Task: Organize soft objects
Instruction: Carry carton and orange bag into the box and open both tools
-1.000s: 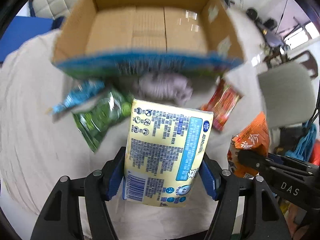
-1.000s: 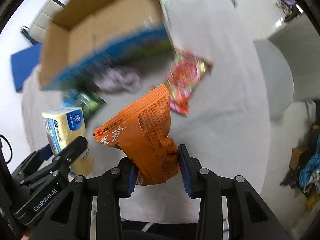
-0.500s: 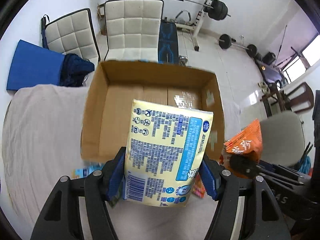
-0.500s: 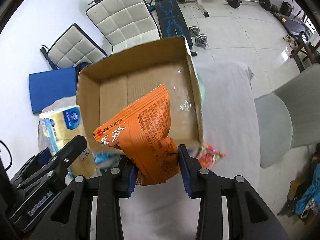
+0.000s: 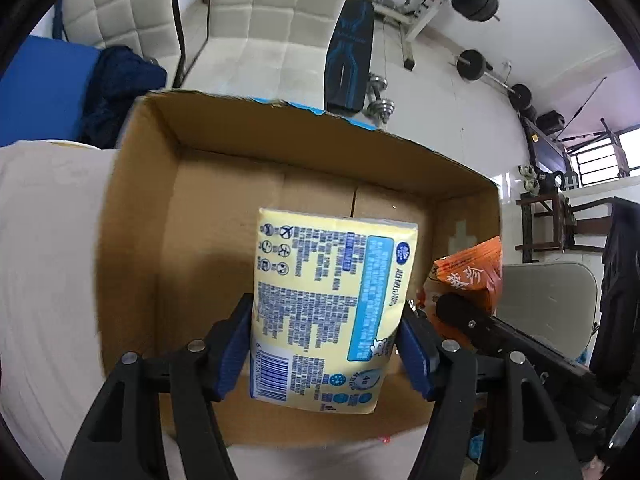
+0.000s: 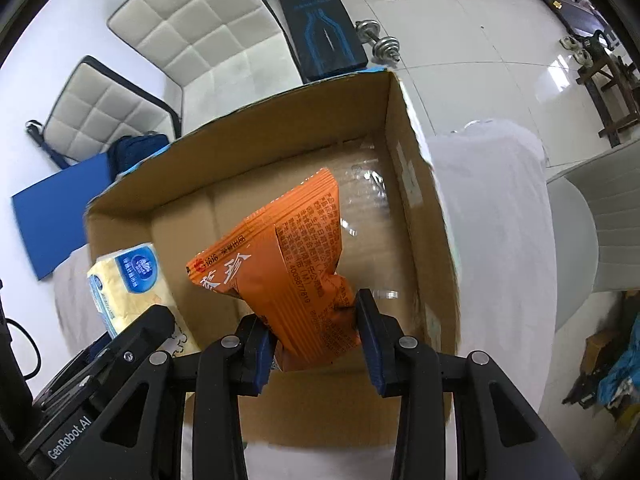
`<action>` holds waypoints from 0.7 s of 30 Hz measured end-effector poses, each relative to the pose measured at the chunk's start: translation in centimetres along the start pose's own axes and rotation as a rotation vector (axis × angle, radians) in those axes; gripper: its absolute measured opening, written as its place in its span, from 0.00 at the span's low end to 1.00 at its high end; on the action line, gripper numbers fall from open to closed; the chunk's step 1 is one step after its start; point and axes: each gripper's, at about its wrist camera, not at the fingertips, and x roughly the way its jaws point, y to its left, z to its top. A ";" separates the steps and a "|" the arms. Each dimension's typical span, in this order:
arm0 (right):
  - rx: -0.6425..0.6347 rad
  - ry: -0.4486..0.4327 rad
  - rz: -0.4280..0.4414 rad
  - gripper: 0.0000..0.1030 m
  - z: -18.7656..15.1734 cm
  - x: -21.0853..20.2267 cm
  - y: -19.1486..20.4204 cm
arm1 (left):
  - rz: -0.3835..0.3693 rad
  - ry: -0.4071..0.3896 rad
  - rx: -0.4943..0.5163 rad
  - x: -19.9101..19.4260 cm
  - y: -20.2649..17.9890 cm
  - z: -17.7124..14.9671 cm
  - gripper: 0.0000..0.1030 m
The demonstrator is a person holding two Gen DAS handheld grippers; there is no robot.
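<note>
While both loads hang over the open cardboard box [image 5: 132,216], the left tool [image 5: 326,344] clamps the tissue pack [image 5: 328,304] and the right tool [image 6: 316,340] pinches the orange snack bag [image 6: 292,264]; lower each before letting go, side by side.

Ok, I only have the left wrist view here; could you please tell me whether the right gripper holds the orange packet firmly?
Observer: Yes, the right gripper is shut on the orange packet, both pads pinching its lower end.
Operator: Thanks. Is it over the box?
Observer: It appears so; it shows against the floor of the cardboard box, nearer the right wall.
Operator: Anything beneath it?
Observer: Only bare cardboard and shiny tape show around it.
</note>
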 end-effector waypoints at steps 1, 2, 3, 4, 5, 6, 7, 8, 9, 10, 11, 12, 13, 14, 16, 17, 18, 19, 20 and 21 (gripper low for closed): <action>-0.005 0.004 -0.016 0.39 0.4 0.5 0.1 | -0.005 0.012 -0.002 0.4 0.0 0.3 0.60; -0.007 0.007 -0.023 0.39 0.8 1.1 0.1 | -0.008 0.022 -0.007 1.1 0.0 0.8 0.58; -0.015 0.009 -0.038 0.39 1.3 1.6 0.3 | -0.013 0.037 -0.004 1.8 -0.1 1.6 0.58; -0.021 0.010 -0.049 0.39 1.5 2.0 0.4 | -0.014 0.043 -0.003 2.1 -0.1 1.8 0.53; -0.026 0.011 -0.059 0.39 1.9 2.5 0.4 | -0.012 0.043 -0.001 2.3 -0.2 2.0 0.53; -0.033 0.012 -0.068 0.39 2.1 2.9 0.6 | -0.010 0.048 0.008 2.9 -0.5 2.5 0.53; -0.044 0.015 -0.078 0.39 2.3 3.3 0.8 | -0.011 0.053 0.010 3.1 -0.6 2.6 0.53; -0.050 0.015 -0.089 0.39 2.6 3.7 0.9 | -0.013 0.057 0.013 3.6 -0.6 3.0 0.53; -0.058 0.009 -0.102 0.39 2.9 3.9 1.1 | -0.007 0.061 0.017 4.0 -0.8 3.2 0.53; -0.067 0.008 -0.107 0.39 3.1 4.0 1.0 | -0.001 0.061 0.021 4.2 -0.8 3.4 0.53; -0.072 0.010 -0.118 0.40 3.3 4.2 1.2 | 0.010 0.064 0.028 4.5 -0.9 3.4 0.53; -0.075 0.014 -0.125 0.40 3.3 4.3 1.3 | 0.016 0.066 0.032 4.7 -1.0 3.6 0.53; -0.085 0.025 -0.135 0.40 3.6 4.8 1.4 | 0.017 0.067 0.031 4.7 -0.9 3.7 0.53; -0.094 0.036 -0.138 0.40 3.8 5.0 1.4 | 0.019 0.072 0.030 4.9 -0.9 3.9 0.53; -0.108 0.055 -0.138 0.50 3.7 5.2 1.3 | 0.023 0.069 0.026 4.6 -0.7 3.9 0.55; -0.114 0.053 -0.138 0.60 3.7 5.1 1.3 | 0.031 0.061 0.024 4.5 -0.7 4.0 0.55; -0.124 0.038 -0.144 0.64 3.7 4.8 1.3 | 0.048 0.053 0.028 4.1 -0.6 3.9 0.55; -0.132 0.032 -0.150 0.66 3.6 4.6 1.3 | 0.066 0.046 0.032 3.8 -0.6 3.9 0.55; -0.140 0.031 -0.153 0.66 3.5 4.5 1.3 | 0.088 0.038 0.037 3.5 -0.6 3.8 0.56; -0.147 0.032 -0.150 0.66 3.2 4.1 1.2 | 0.109 0.028 0.044 3.0 -0.5 3.6 0.56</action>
